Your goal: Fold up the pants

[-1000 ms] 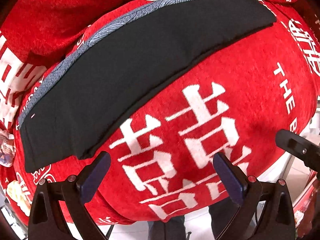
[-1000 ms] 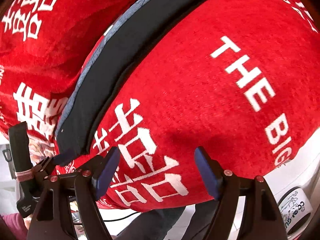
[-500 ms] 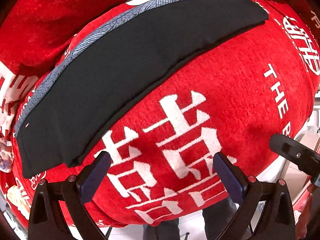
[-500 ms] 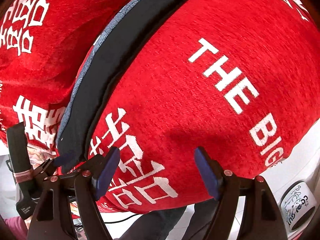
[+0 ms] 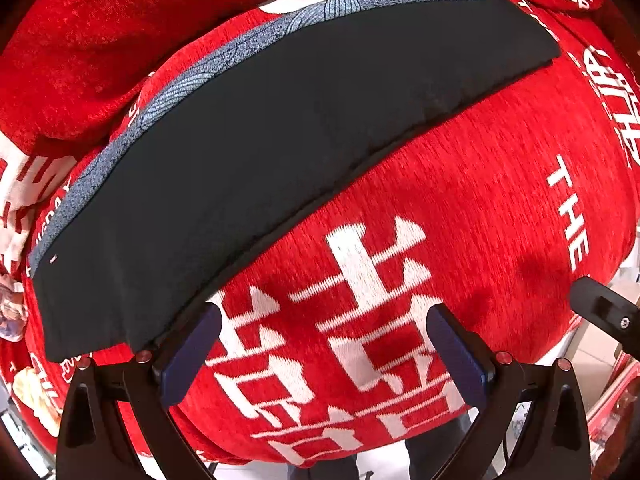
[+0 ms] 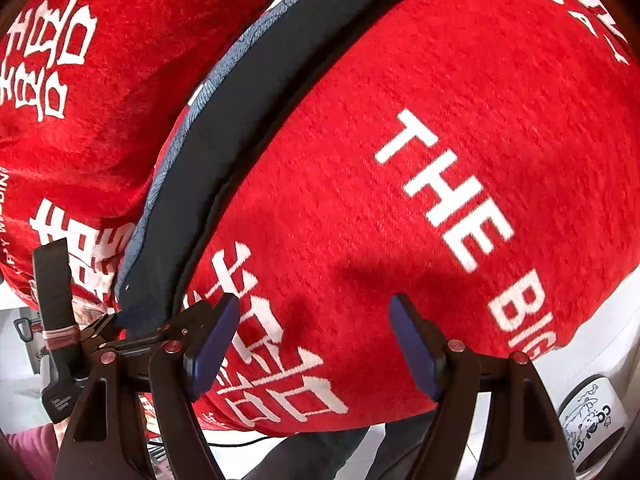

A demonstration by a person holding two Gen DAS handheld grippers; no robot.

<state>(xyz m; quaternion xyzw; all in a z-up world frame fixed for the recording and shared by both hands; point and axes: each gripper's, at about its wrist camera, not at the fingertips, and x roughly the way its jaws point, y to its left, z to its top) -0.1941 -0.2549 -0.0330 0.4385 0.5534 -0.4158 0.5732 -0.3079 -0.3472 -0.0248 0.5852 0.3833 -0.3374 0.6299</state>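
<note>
Right now the black pants [image 5: 280, 152] lie flat as a long narrow strip across the red blanket [image 5: 460, 184], apparently already doubled lengthwise, since the right wrist view shows two stacked layers at the far end. Under their far long edge a band of blue-grey patterned cloth [image 5: 224, 60] peeks out; whether it belongs to the pants or is a separate piece I cannot tell.

The left gripper [image 5: 324, 344] hangs released, its blue pads wide apart, just at the near edge of the strip close to one short end. One pad sits beside the cloth edge, though contact is not clear. The right gripper [image 6: 314, 340] is likewise spread and grasps nothing; it hovers over bare blanket with its white lettering, a little off from the pants' near edge. A white mug [image 6: 592, 420] stands low at the right of that view, off the blanket.

By my reading, the next step is to pinch one short end and carry it over to the other. The risks lie in the grab — closing on only the top layer would peel the strip open, and biting too deep could catch the plush blanket or the blue-grey cloth beneath and drag it along. With only one corner lifted, the fold would likely skew.
</note>
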